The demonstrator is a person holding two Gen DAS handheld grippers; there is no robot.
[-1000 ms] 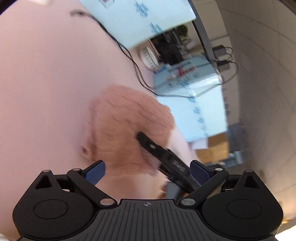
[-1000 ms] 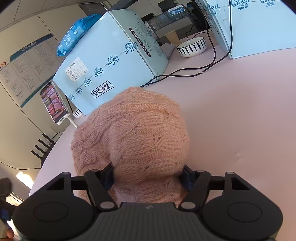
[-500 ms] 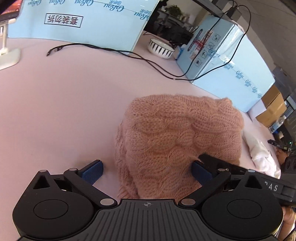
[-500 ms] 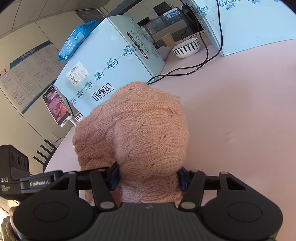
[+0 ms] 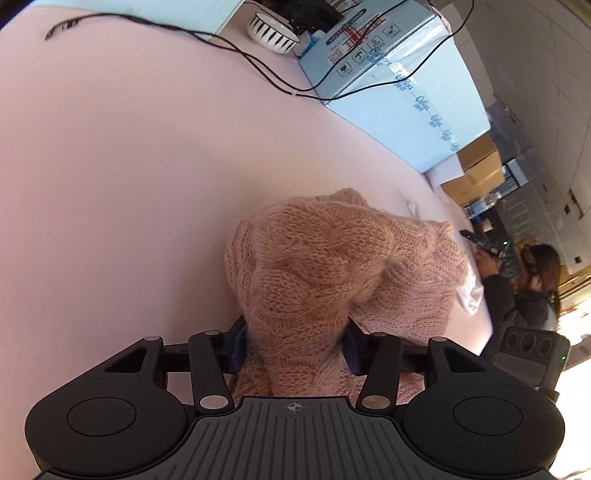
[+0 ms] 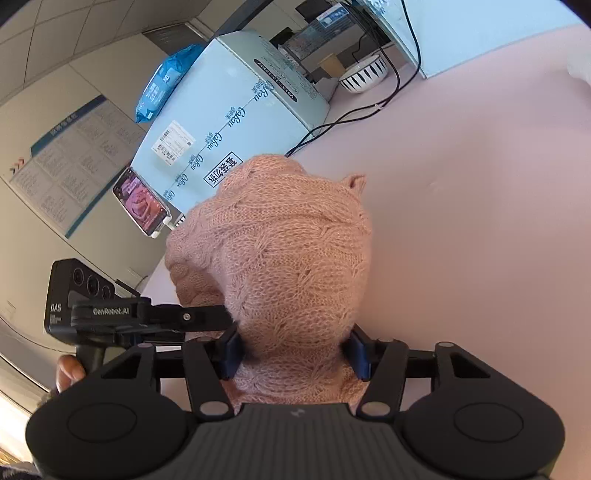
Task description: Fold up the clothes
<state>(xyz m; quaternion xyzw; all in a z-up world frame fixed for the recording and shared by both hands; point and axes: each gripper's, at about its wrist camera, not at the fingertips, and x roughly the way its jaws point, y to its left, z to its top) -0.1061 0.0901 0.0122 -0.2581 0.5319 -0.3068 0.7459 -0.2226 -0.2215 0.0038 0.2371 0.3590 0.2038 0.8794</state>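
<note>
A pink cable-knit sweater [image 5: 332, 258] lies bunched in a mound on the pink table [image 5: 110, 184]. My left gripper [image 5: 294, 343] has a thick fold of it between its blue pads; the jaws are closing and press the knit on both sides. In the right wrist view the same sweater [image 6: 288, 240] rises in front of my right gripper [image 6: 295, 350]. Its jaws are opening, though the pads still pinch the knit's narrow neck. One of the left gripper's fingers [image 6: 192, 315] reaches into the sweater from the left, held by a hand [image 6: 68, 369].
Light blue cartons [image 5: 399, 85] [image 6: 229, 122] stand along the table's far side, with a striped bowl [image 5: 271, 29] and black cables [image 5: 258, 66] between them. A phone on a stand [image 6: 142, 201] sits beside the left carton. White cloth [image 5: 469, 291] lies past the sweater, and a seated person [image 5: 532, 291] is beyond the table edge.
The left gripper swung down to the sweater and closed its wide-open jaws onto a fold. The right gripper kept the sweater between its pads, and the left gripper came into its view.
</note>
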